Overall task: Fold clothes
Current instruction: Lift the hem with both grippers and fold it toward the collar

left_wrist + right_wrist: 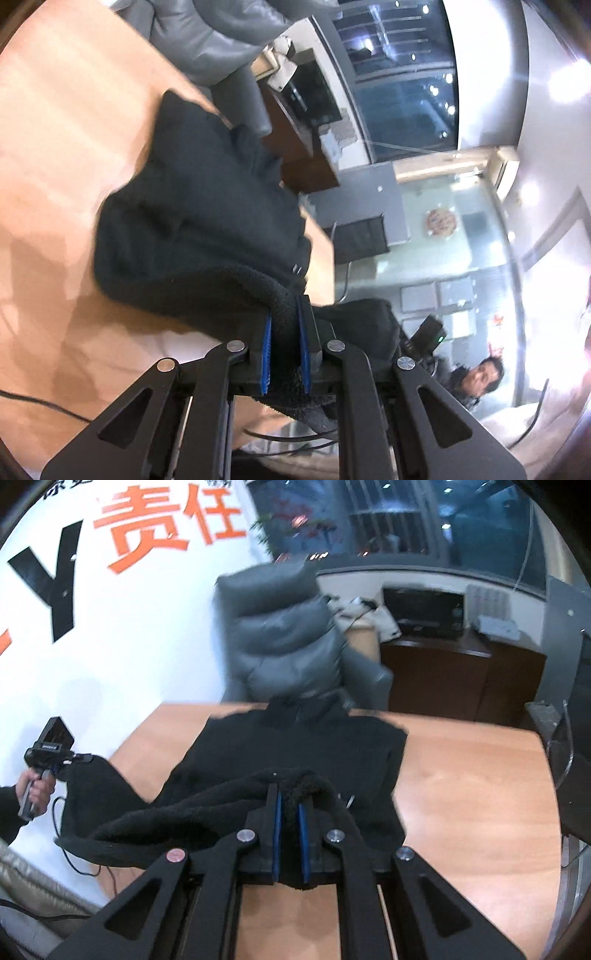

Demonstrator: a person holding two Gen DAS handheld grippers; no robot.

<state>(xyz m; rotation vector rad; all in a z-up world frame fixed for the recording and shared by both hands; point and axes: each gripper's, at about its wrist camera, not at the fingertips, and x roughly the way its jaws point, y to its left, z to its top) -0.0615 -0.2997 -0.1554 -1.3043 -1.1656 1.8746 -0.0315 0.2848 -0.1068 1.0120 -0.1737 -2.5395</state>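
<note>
— How do the jaws of the left gripper stand?

— Narrow, closed onto a thick fold of the black garment. The knitted edge runs between the two blue pads and bulges out above and below them.

— And the right gripper?

— Much the same: jaws drawn close together, pinching a fuzzy hem of the black garment, with dark cloth filling the gap between its blue pads.

— Where is the garment itself?

— Partly on the wooden table. From the right wrist view its far part lies spread flat on the table, the high collar pointing toward the grey leather chair behind the table edge. The near hem is lifted off the surface, draped over the right gripper's tips.

— Does it hang anywhere?

— Yes, one side stretches off to the left, past the table edge, up to the other gripper held in the person's hand, and it sags between the two grips.

— How does the cloth look?

— Thick, black, fleecy along the edges, rumpled in soft folds. In the left wrist view it is bunched in a heap over the table, slightly blurred.
</note>
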